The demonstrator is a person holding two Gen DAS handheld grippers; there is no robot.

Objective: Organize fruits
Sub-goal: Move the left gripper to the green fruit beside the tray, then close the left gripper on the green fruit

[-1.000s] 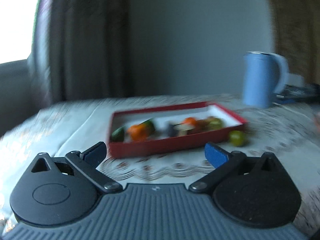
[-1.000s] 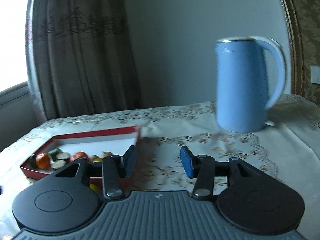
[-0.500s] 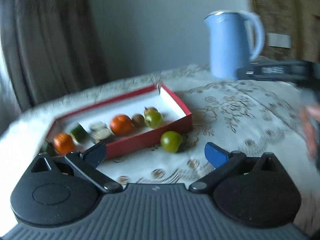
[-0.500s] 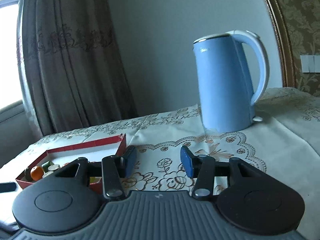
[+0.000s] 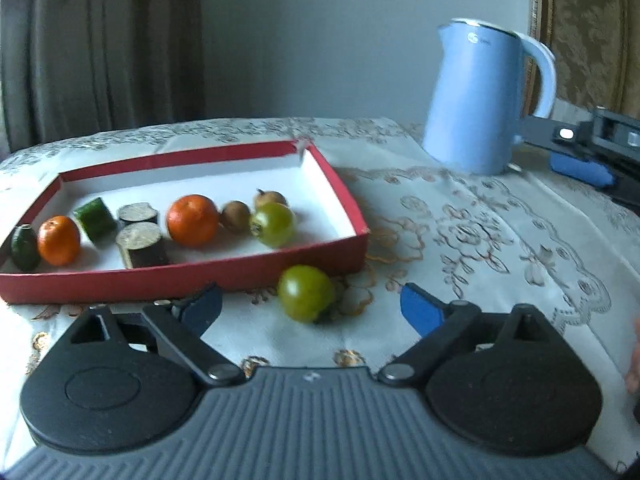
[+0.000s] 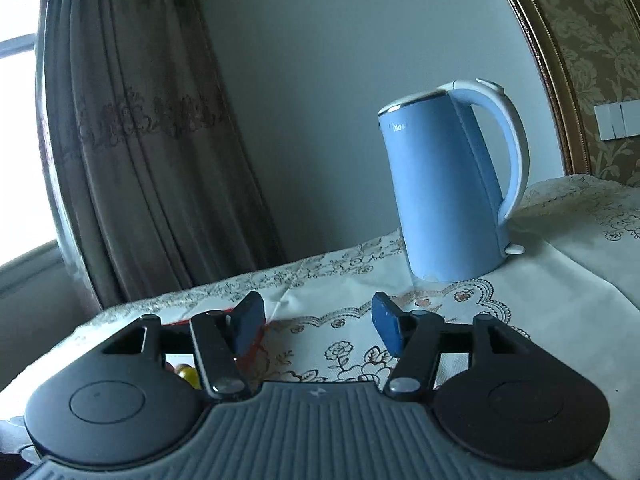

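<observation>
In the left wrist view a red tray (image 5: 188, 270) with a white floor holds two oranges (image 5: 192, 220), a green tomato (image 5: 273, 222), two small brown fruits, green pieces and dark cut pieces. A second green tomato (image 5: 306, 293) lies on the tablecloth just in front of the tray. My left gripper (image 5: 310, 308) is open and empty, its jaws on either side of that tomato, a little short of it. My right gripper (image 6: 316, 322) is open and empty above the cloth; it also shows at the far right of the left wrist view (image 5: 580, 168).
A light blue electric kettle (image 5: 480, 96) stands at the back right of the table; it also shows in the right wrist view (image 6: 448, 192). A patterned white tablecloth (image 5: 500, 232) covers the table. Brown curtains (image 6: 140, 140) hang behind on the left.
My left gripper has swung right and closed in on the loose green tomato, which now lies between its open jaws. My right gripper has tilted up toward the kettle; the tray has almost left its view.
</observation>
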